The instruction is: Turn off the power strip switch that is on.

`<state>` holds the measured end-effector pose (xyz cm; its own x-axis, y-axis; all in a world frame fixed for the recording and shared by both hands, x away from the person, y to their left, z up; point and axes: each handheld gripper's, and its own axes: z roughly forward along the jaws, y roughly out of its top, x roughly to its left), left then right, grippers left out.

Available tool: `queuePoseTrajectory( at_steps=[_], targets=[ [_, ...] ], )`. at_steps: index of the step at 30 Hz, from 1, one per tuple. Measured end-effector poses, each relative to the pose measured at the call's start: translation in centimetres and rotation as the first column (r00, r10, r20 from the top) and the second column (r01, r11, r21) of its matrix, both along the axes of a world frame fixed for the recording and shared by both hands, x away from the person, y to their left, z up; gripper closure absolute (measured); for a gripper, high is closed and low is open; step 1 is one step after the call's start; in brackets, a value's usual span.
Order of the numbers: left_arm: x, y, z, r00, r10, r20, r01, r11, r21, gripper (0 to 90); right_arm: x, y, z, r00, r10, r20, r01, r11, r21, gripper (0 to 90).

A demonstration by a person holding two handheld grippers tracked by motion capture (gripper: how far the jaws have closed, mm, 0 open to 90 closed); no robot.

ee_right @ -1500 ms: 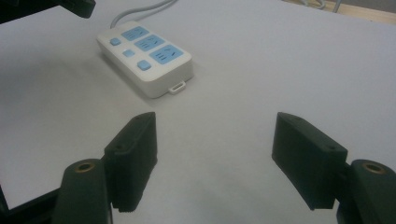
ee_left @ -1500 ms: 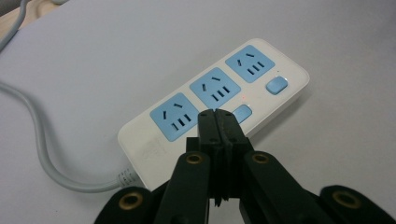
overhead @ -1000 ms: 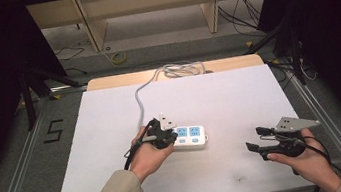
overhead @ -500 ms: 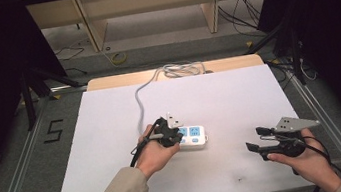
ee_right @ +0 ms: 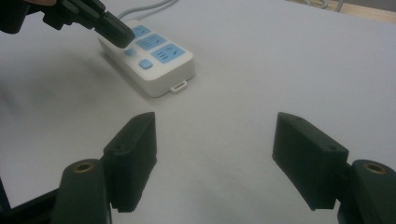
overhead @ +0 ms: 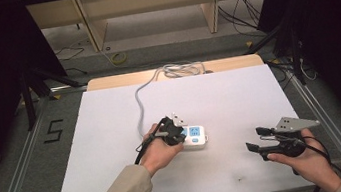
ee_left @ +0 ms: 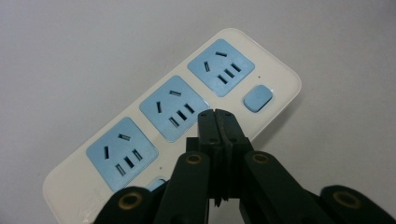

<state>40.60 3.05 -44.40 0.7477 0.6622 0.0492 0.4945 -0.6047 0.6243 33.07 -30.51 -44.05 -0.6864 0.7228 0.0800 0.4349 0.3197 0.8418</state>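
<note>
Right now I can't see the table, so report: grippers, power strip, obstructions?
Left gripper shut, fingers over the power strip, near its blue buttons. Right gripper open, idle on the table. Nothing between them.

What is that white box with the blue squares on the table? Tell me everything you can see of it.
It is a white plastic power strip with rounded corners, lying flat on the white table. Its top has three blue socket panels in a row and small blue push buttons beside them. A grey cable runs from it towards the table's far edge. The left hand-held gripper, jaws shut, is poised over it near a button; whether it touches is unclear.
</note>
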Motion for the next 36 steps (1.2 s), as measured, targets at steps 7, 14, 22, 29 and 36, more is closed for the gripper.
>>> queuePoseTrajectory(
  at_steps=[7, 14, 22, 29, 36],
  targets=[
    [0.2, -0.5, -0.3, 1.0, -0.004, 0.002, 0.004, 0.9996, 0.029, 90.0, 0.0, 0.0, 0.0, 1.0, 0.001, -0.002, -0.001, 1.0, -0.001, 31.0],
    [0.3, -0.8, -0.4, 0.9999, -0.01, -0.007, 0.011, 0.999, 0.044, 90.0, 0.0, 0.0, 0.0, 1.0, 0.002, -0.005, -0.002, 1.0, 0.0, 31.0],
    [0.4, -1.3, -0.4, 0.9996, -0.025, -0.013, 0.026, 0.9976, 0.065, 90.0, 0.0, 0.0, 0.0, 1.0, 0.006, -0.006, -0.006, 1.0, -0.001, 31.0],
    [0.4, -1.3, -0.3, 0.9995, -0.029, -0.017, 0.03, 0.9971, 0.069, 90.0, 0.0, 0.0, -0.1, 0.9999, 0.007, -0.009, -0.007, 1.0, 0.0, 30.9],
    [0.4, -1.3, -0.2, 0.9993, -0.021, -0.031, 0.023, 0.9974, 0.069, 90.0, 0.0, 0.0, -0.1, 0.9999, 0.009, -0.013, -0.009, 1.0, -0.004, 30.9]
  ],
)
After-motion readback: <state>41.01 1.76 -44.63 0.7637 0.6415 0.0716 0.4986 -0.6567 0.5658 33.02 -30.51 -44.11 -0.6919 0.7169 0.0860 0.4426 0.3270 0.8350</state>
